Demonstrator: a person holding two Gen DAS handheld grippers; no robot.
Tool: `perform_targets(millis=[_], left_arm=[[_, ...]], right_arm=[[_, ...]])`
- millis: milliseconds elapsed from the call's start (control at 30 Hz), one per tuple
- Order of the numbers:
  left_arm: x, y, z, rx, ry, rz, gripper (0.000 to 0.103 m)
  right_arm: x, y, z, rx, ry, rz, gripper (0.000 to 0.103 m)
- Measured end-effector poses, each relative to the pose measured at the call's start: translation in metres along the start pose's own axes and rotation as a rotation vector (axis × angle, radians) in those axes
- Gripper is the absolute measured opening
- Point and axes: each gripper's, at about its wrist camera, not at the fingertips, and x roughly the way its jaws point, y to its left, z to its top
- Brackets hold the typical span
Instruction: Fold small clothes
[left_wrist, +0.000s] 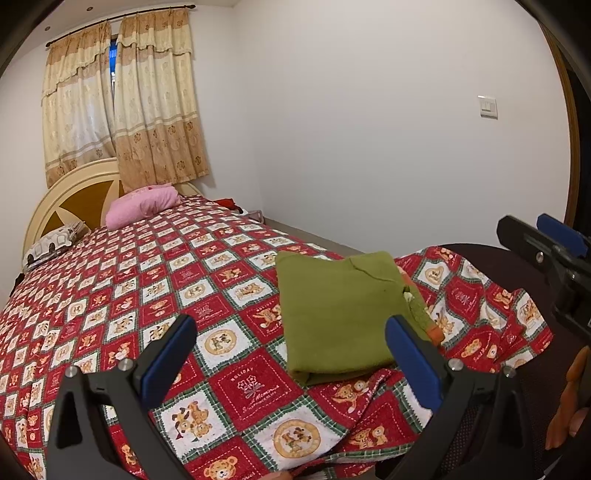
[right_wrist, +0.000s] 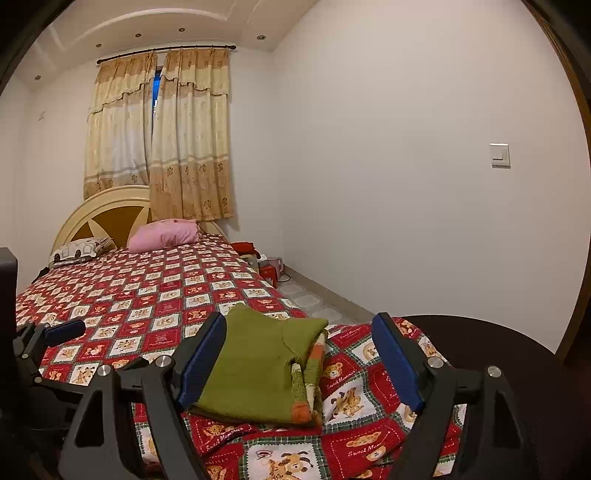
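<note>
Jaws of your left gripper (left_wrist: 291, 347) and right gripper (right_wrist: 299, 354) stand spread, empty, the folded olive-green knit garment (right_wrist: 258, 365) lying just beyond them.

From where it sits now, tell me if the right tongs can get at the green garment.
Probably yes: the right tongs stand open with the folded green garment lying just ahead on the quilt, nothing between them.

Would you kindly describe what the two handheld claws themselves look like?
Both match: the left claw and right claw have black angular frames with triangular cut-outs, silver bolts at the joints, and two flat fingers faced with blue pads. No cables, markings or sleeves show.
</note>
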Motion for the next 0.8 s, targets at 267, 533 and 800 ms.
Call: perform_targets(millis=[267, 533, 800], left_arm=[[-0.0006, -0.0003, -0.0015, 0.001, -0.002, 0.000, 0.103], [0.0022, 0.0010, -0.0037, 0.008, 0.016, 0.028, 0.103], [0.0069, 0.0096, -0.0051, -0.035, 0.055, -0.012, 0.103]], right_arm=[[0.0013, -0.0026, -0.0022, 0.008, 0.002, -0.006, 0.081], [0.0014, -0.0040, -0.0026, 0.006, 0.005, -0.006, 0.081], [0.0066, -0.0061, -0.0046, 0.005, 0.022, -0.005, 0.082]])
